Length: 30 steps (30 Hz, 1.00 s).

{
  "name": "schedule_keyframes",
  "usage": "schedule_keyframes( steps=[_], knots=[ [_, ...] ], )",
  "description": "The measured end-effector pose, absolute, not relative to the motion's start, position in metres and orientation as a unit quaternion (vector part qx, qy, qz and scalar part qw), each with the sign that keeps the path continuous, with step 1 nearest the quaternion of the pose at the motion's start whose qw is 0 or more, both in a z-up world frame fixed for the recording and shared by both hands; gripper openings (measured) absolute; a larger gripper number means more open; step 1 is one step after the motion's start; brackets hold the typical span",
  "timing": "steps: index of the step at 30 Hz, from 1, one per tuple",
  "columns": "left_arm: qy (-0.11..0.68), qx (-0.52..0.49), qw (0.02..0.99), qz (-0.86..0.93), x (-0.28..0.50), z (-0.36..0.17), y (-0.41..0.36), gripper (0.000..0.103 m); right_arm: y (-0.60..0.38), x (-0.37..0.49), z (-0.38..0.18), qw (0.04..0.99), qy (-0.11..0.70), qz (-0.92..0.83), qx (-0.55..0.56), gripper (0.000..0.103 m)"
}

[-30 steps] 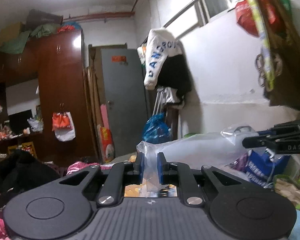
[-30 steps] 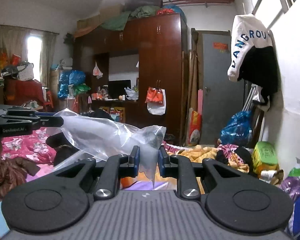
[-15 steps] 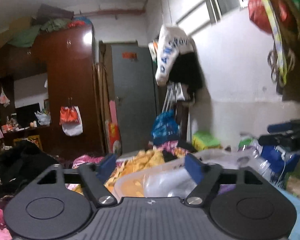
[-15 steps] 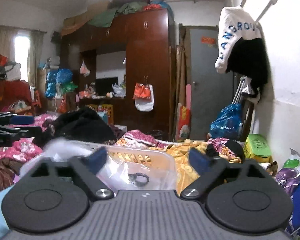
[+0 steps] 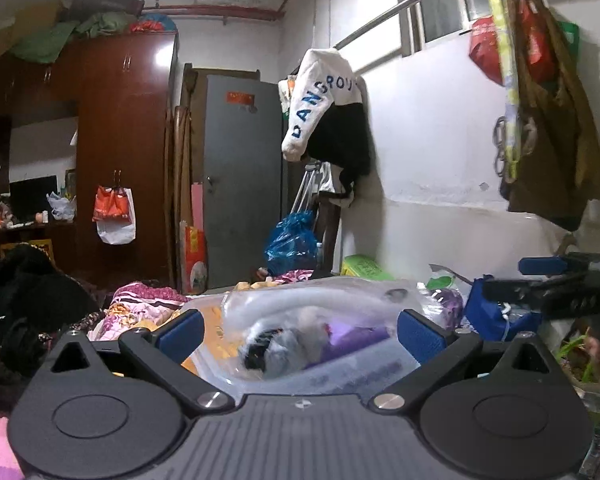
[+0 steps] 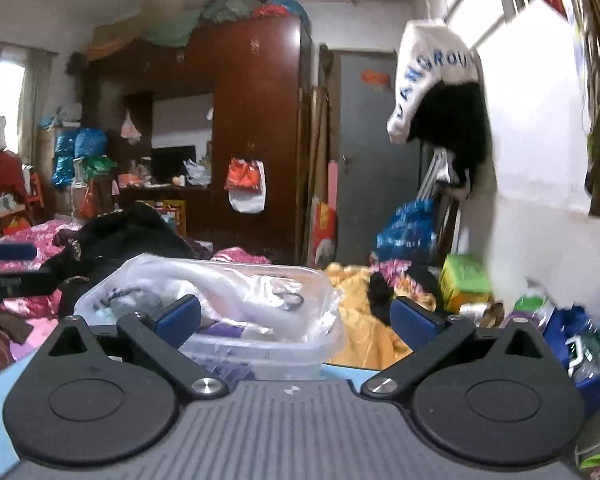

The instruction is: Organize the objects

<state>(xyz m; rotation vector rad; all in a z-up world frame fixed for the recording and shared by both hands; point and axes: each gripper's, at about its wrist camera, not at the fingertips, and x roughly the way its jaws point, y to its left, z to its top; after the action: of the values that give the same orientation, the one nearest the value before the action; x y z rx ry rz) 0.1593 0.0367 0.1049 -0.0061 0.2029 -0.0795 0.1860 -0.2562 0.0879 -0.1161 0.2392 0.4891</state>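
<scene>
Left wrist view: the left gripper (image 5: 300,330) has its blue-padded fingers spread wide, holding nothing. Just ahead of and between them sits the clear rectangular plastic tub (image 5: 340,372), with a crumpled transparent plastic bag (image 5: 300,304) lying in it over dark and purple items. In the right wrist view, the right gripper (image 6: 296,318) is likewise spread and empty, the tub (image 6: 260,356) ahead of its left finger. The tub looks light but fairly stiff, probably slick; its rim seems the safest hold. The bag is limp and thin, likely slippery, best pinched at a bunched fold.
</scene>
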Motion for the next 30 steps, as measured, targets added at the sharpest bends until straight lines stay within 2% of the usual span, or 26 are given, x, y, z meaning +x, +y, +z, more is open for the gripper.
schedule_keyframes(
  steps=[13, 30],
  knots=[
    [0.130, 0.019, 0.991, -0.020, 0.119, 0.106, -0.001, 0.103, -0.274, 0.154, 0.092, 0.961, 0.122, 0.245, -0.047, 0.103],
    [0.147, 0.006, 0.989, -0.003, 0.123, 0.102, 0.006, 0.103, -0.269, 0.160, 0.082, 0.955, 0.142, 0.254, -0.053, 0.103]
  ],
)
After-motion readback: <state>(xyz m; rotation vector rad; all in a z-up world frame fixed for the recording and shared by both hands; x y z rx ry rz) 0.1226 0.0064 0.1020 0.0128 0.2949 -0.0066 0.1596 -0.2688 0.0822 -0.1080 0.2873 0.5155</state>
